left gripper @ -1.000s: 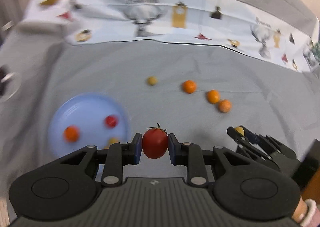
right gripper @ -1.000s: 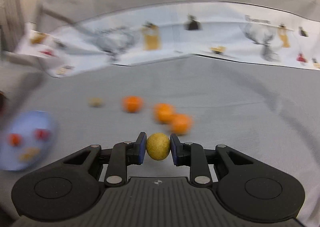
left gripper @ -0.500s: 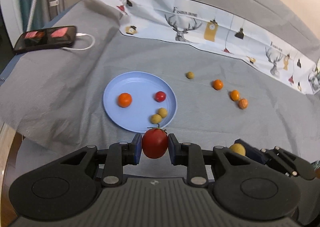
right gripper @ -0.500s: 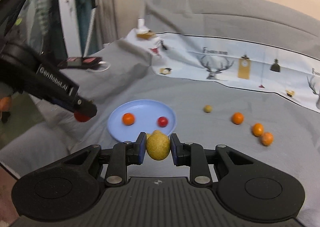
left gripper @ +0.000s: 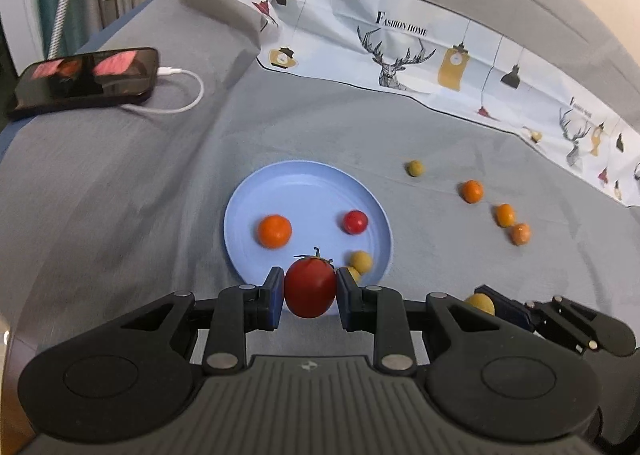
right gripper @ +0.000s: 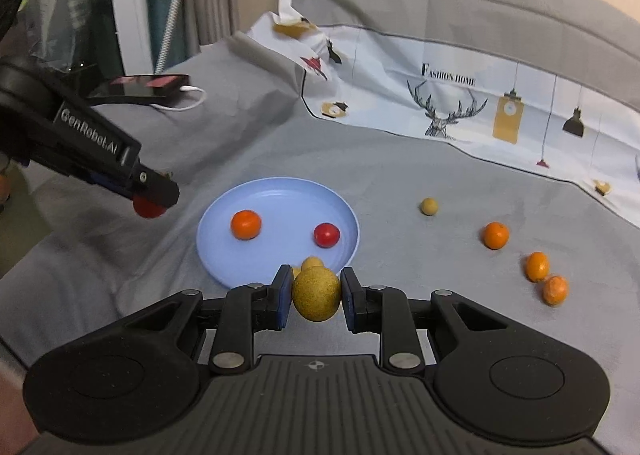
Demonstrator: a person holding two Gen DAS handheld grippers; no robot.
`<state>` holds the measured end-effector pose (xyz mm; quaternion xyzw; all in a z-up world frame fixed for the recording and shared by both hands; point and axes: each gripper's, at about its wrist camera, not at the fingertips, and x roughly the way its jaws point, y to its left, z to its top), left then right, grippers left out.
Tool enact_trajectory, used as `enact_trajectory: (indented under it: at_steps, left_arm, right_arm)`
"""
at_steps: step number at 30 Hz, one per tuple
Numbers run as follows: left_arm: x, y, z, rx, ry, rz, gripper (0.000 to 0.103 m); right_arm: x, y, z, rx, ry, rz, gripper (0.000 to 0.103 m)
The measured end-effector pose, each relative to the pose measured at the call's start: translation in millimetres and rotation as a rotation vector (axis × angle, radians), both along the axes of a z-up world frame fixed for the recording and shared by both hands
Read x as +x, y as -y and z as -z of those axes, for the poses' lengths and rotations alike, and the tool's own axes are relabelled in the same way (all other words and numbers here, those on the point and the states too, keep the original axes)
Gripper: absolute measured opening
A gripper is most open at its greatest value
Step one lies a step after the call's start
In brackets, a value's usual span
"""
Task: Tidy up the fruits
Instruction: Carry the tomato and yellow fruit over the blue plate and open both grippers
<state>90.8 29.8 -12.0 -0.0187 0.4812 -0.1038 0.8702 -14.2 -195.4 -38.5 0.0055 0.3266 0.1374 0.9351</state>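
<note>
My left gripper is shut on a red tomato and holds it at the near edge of a blue plate. My right gripper is shut on a yellow-green fruit, also near the plate's front edge. The plate holds an orange, a small red tomato and two yellow fruits. Loose on the grey cloth to the right lie a yellow fruit and three orange fruits.
A phone with a white cable lies at the far left on the grey cloth. A white printed cloth runs along the back. The left gripper also shows in the right wrist view, left of the plate.
Both grippers have swung left and drawn in toward the blue plate, each still holding its fruit. The plate now sits straight ahead in both views.
</note>
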Motion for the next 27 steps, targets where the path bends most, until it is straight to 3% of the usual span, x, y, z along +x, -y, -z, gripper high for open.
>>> enact_trajectory:
  at_steps: [10, 21, 22, 23, 24, 25, 27]
  left_arm:
    - [70.8, 12.5, 54.3, 0.073, -0.06, 0.025, 0.03]
    - [106.5, 16.1, 80.1, 0.144, -0.054, 0.065, 0.032]
    - [107.4, 16.5, 78.4, 0.146, -0.04, 0.075, 0.044]
    - [107.1, 16.7, 74.8, 0.148, -0.019, 0.082, 0.072]
    - [105.6, 16.1, 70.1, 0.15, 0.01, 0.078, 0.086]
    - [102.1, 14.3, 63.5, 0.15, 0.051, 0.065, 0.103]
    - [93.0, 11.1, 50.5, 0.139, 0.105, 0.059, 0.103]
  right_arm:
    - [78.8, -27.0, 31.2, -0.029, -0.041, -0.073, 0.027]
    - [124.2, -52.0, 60.1, -0.083, -0.084, -0.154, 0.027]
    - [126.8, -53.0, 59.9, -0.083, -0.081, -0.161, 0.027]
    - [128.1, -52.7, 58.8, -0.078, -0.073, -0.168, 0.032]
    - [129.9, -53.0, 56.5, -0.076, -0.063, -0.174, 0.045]
    - [132.2, -53.5, 53.7, -0.079, -0.053, -0.179, 0.051]
    - [131.4, -53.7, 45.8, -0.095, -0.029, -0.185, 0.064]
